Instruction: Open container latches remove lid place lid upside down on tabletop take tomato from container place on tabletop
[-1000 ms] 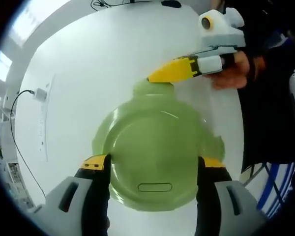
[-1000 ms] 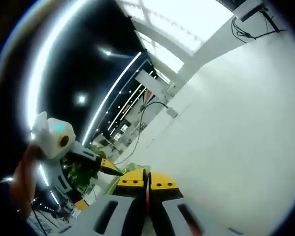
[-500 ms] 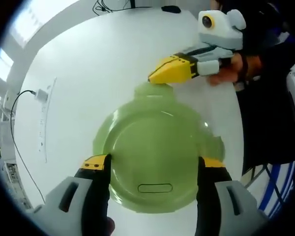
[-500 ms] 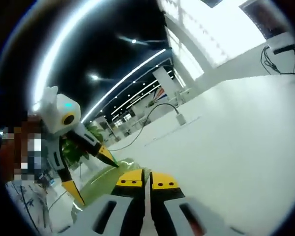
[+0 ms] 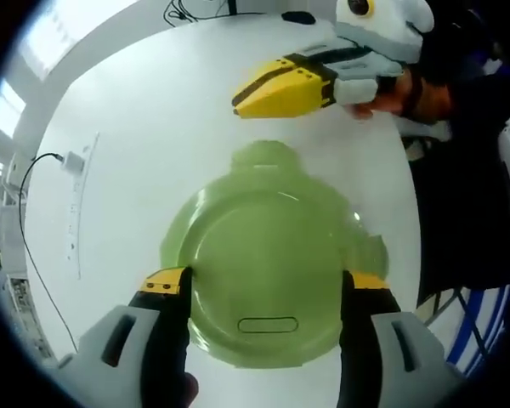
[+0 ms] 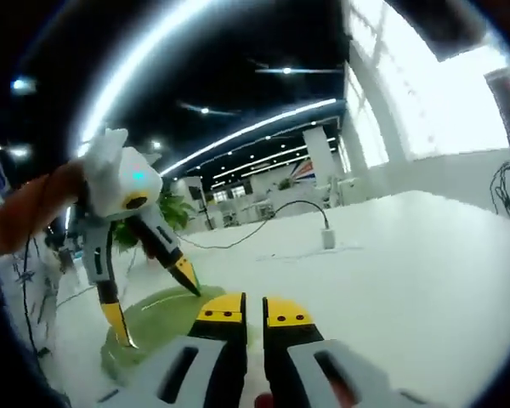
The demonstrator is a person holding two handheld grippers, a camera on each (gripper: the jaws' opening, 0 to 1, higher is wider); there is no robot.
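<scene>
Jaws of the left gripper stand wide, bracketing the green container lid on the white tabletop. Beyond it, the right gripper, nearly closed, has lifted off the far latch, suggesting that latch is released.

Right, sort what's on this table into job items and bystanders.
Job items:
- green container, lid on, between the left gripper's jaws
- right gripper, jaws together, above the container's far latch tab

Bystanders:
- white power strip
- black cable
- white table they all lie on
</scene>
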